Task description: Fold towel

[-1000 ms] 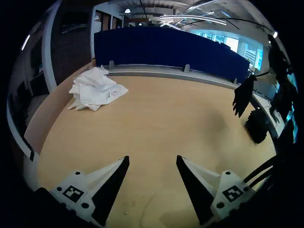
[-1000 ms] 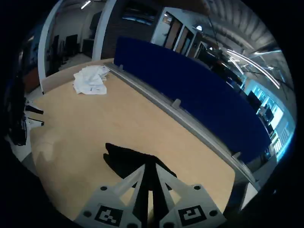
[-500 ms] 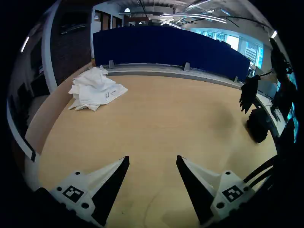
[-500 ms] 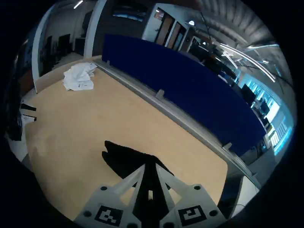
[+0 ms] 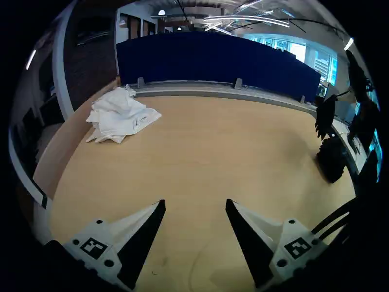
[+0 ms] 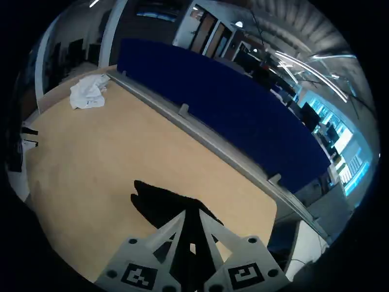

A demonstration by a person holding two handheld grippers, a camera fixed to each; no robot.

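My left gripper (image 5: 194,201) stands open low over the wooden table (image 5: 204,141), with nothing between its fingers. A crumpled pile of white towels (image 5: 119,114) lies at the table's far left; the right gripper view shows it as the small white towels (image 6: 87,91) far off. My right gripper (image 6: 192,211) is shut on a black towel (image 6: 155,202), which spreads out beyond its fingertips above the table. In the left gripper view that black towel (image 5: 325,116) hangs in the air at the right, above a dark heap (image 5: 333,158) on the table's edge.
A blue partition (image 5: 214,58) on a grey rail runs along the table's far edge (image 6: 209,97). The left gripper (image 6: 29,137) shows at the left border of the right gripper view. Bare wood lies between the white pile and the dark heap.
The right gripper has carried the black towel up and away to the right, so the white pile looks smaller and farther off. The left gripper has barely moved.
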